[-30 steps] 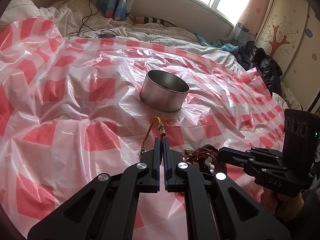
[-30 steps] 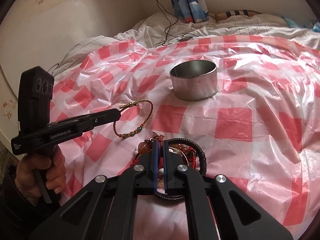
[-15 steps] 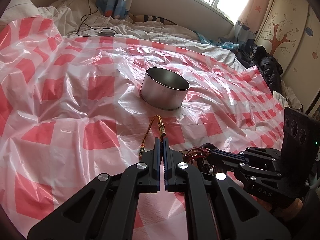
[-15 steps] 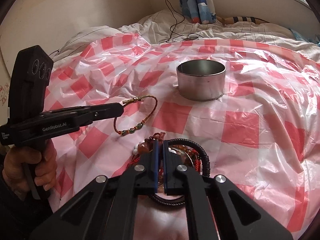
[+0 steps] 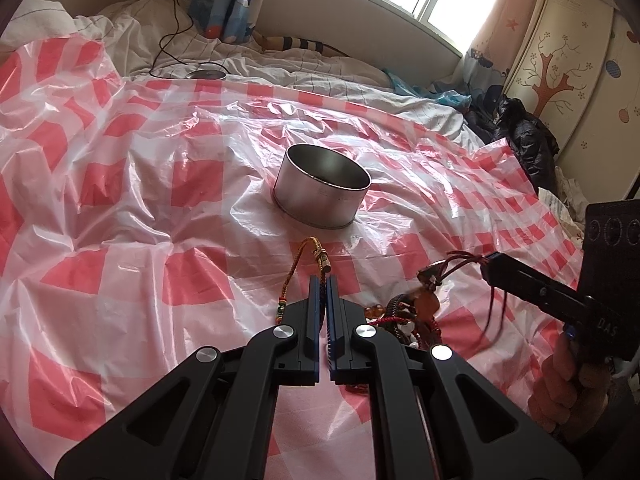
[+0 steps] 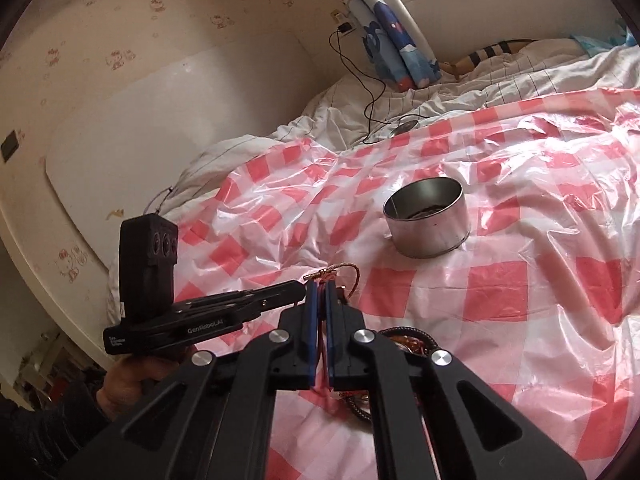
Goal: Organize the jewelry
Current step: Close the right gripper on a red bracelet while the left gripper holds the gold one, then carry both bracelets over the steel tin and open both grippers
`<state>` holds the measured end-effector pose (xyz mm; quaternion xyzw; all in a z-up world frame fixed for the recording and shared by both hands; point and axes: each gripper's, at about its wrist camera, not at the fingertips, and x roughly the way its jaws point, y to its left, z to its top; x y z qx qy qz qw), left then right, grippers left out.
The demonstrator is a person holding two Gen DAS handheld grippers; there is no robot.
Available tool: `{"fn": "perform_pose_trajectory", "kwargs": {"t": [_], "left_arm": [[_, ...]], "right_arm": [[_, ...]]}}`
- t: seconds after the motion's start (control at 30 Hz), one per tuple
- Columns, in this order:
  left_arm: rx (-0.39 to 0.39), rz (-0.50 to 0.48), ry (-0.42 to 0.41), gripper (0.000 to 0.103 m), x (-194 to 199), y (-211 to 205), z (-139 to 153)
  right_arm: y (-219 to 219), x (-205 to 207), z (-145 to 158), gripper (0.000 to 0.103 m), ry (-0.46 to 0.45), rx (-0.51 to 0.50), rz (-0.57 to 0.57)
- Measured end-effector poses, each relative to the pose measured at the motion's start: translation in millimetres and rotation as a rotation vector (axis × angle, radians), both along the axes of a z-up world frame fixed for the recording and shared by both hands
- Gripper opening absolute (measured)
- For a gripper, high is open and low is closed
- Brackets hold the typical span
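A round metal tin [image 5: 320, 188] [image 6: 428, 232] stands open on the red-and-white checked plastic sheet [image 5: 120, 208]. My left gripper [image 5: 323, 278] [image 6: 302, 290] is shut, low over the sheet. A braided bracelet with a gold clasp [image 5: 316, 248] [image 6: 344, 269] lies right at its tips; I cannot tell whether it is pinched. My right gripper [image 6: 320, 286] [image 5: 486, 260] is shut on a dark red cord bracelet [image 5: 452, 264], lifted off the sheet, with amber beads [image 5: 430, 278] dangling from it. Below it lies a tangled pile of bead jewelry [image 5: 400, 320] [image 6: 404, 340].
White bedding [image 5: 280, 72] lies beyond the sheet, with a black cable and a round disc [image 5: 206, 74] on it. Dark clothes [image 5: 524, 136] and a wardrobe [image 5: 580, 60] stand at the right. A hand [image 5: 568, 392] grips the right gripper's handle.
My right gripper has risen from the pile and pulled the red cord bracelet up with it, tipping more level. The left gripper and the braided bracelet have stayed put.
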<state>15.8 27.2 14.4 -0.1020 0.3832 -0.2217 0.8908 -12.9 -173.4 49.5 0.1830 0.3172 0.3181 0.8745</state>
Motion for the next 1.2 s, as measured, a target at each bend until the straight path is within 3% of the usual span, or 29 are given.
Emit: {"fn": "perform_pose_trajectory", "kwargs": {"t": [0.3,0.57,0.7,0.83,0.9,1.0,1.13,1.2], "left_arm": [[-0.151,-0.030,-0.039,0.003,9,3,33],[-0.185,-0.067,-0.082,0.003,57,-14,63],[-0.220,-0.079,-0.056,0.003,97,-27,58],[-0.265,-0.077,0.034,0.003,138,-40,29],[-0.179,-0.063,0.101,0.003,157,-50,11],[0.018,-0.040,0.115,0.003,165,-60,-1],[0.093,-0.017,0.055,0.007,152,-48,18],[0.109,0.005,0.018,0.024,144,-37,33]], "right_arm": [[-11,14,9,0.004,0.007,0.007,-0.044],[-20,65,20,0.004,-0.005,0.006,-0.102],[-32,90,18,0.004,0.004,0.029,-0.136],[-41,112,13,0.004,0.015,0.037,-0.159],[-43,122,11,0.004,0.020,0.036,-0.163],[-39,135,9,0.004,0.025,0.034,-0.160],[-25,154,6,0.004,0.040,0.045,-0.146],[-20,164,-1,0.004,0.069,0.105,-0.134]]}}
